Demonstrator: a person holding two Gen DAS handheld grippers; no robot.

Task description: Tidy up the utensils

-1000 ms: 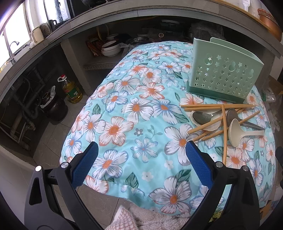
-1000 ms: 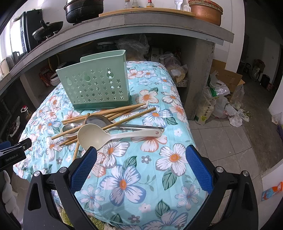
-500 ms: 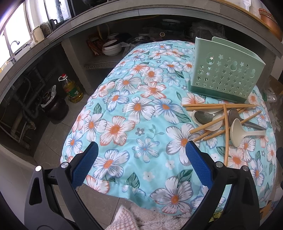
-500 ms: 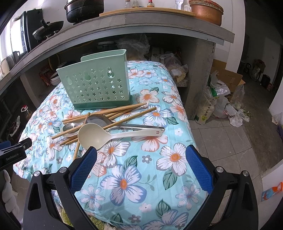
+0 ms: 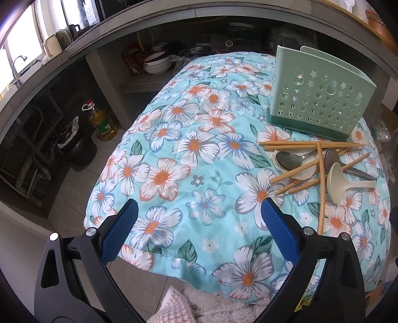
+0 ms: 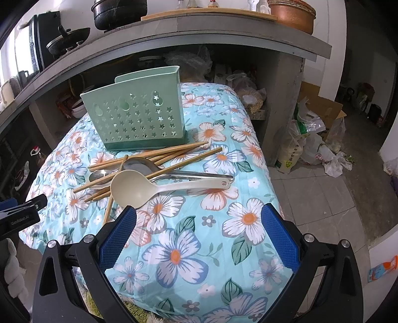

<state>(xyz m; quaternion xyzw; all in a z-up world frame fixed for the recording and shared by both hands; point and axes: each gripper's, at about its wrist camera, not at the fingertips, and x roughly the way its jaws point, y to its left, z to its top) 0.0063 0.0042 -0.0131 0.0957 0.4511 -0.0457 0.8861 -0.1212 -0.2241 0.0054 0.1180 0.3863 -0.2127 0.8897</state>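
1. Our desk wears a soft blue flowered cloth; pushing down could bunch it up and slide everything.
2. The green plastic holder with star holes stands just behind the pile; bumping it could tip it.
3. The cream plastic ladle lies on top of the crossed wooden chopsticks and metal spoons. Lifting one may drag others.
4. Our left tongs and right tongs are spread wide, holding nothing.

Kitchen clutter around a floral cloth
1 oil bottle on the floor, bowls shelved, copper pot and black pot up top.
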